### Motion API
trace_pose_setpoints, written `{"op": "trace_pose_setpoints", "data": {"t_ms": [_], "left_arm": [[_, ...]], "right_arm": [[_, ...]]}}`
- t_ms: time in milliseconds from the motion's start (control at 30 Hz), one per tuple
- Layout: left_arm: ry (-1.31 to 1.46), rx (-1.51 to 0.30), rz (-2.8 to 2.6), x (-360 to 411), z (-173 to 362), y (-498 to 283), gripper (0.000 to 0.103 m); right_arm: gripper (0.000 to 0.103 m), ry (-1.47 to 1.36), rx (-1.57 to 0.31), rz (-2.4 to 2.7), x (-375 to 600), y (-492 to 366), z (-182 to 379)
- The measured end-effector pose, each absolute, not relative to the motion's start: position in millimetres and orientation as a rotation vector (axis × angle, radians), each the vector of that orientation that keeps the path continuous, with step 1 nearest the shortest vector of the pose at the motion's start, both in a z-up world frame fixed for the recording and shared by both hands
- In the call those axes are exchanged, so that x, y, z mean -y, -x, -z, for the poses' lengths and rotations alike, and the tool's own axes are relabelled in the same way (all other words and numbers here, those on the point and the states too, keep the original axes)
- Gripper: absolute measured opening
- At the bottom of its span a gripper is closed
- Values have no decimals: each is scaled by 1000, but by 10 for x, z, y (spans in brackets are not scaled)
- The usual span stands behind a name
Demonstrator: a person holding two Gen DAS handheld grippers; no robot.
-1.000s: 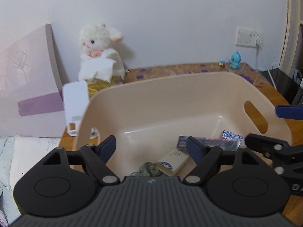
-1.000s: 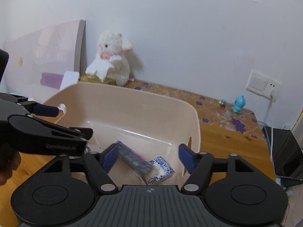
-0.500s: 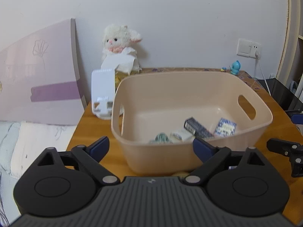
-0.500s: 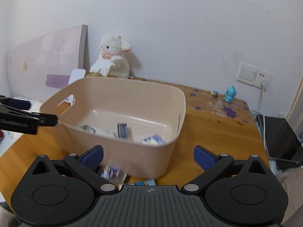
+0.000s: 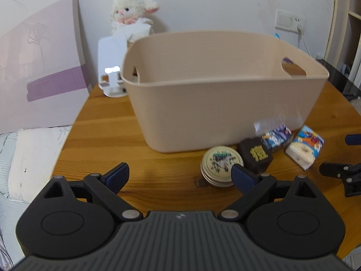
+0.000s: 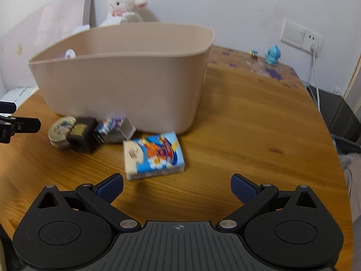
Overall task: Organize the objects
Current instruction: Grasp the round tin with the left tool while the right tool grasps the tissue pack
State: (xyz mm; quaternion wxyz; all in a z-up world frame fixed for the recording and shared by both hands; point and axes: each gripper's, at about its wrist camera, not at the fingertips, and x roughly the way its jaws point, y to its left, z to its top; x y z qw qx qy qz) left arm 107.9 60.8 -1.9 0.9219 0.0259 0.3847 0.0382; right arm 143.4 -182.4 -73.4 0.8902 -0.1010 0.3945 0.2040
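A beige plastic basket [image 5: 216,94] [image 6: 126,83] stands on the wooden table [image 5: 135,144]. In front of it lie a round tin [image 5: 222,164] [image 6: 59,127], a dark box with gold print [image 5: 256,154] [image 6: 81,134], a small blue-purple box [image 5: 276,136] [image 6: 111,127] and a blue and cream tissue pack [image 5: 304,150] [image 6: 153,155]. My left gripper [image 5: 180,174] is open and empty, low over the table, its right finger just in front of the tin. My right gripper [image 6: 177,186] is open and empty, just short of the tissue pack.
A white plush lamb [image 5: 133,13] [image 6: 124,6] and a white stand [image 5: 111,67] sit behind the basket. A pink board [image 5: 38,72] leans at the left. A blue figurine [image 6: 273,55] and wall socket [image 6: 301,35] are at the back right. Bedding [image 5: 27,158] lies left of the table.
Both grippers have pulled back and dropped from over the basket to table height. The basket's inside is now hidden, and the items in front of it have come into view.
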Motion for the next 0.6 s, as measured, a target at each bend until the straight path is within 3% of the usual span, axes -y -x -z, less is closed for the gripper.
{"op": "trace_pose_setpoints", "data": {"t_ms": [233, 600], "left_arm": [[-44, -851, -64, -565, 278, -1213, 97], [-39, -800, -31, -489, 462, -1359, 96]], "right_arm": [[103, 198, -857, -429, 1807, -1535, 961], [103, 202, -801, -460, 1621, -1652, 1005]]}}
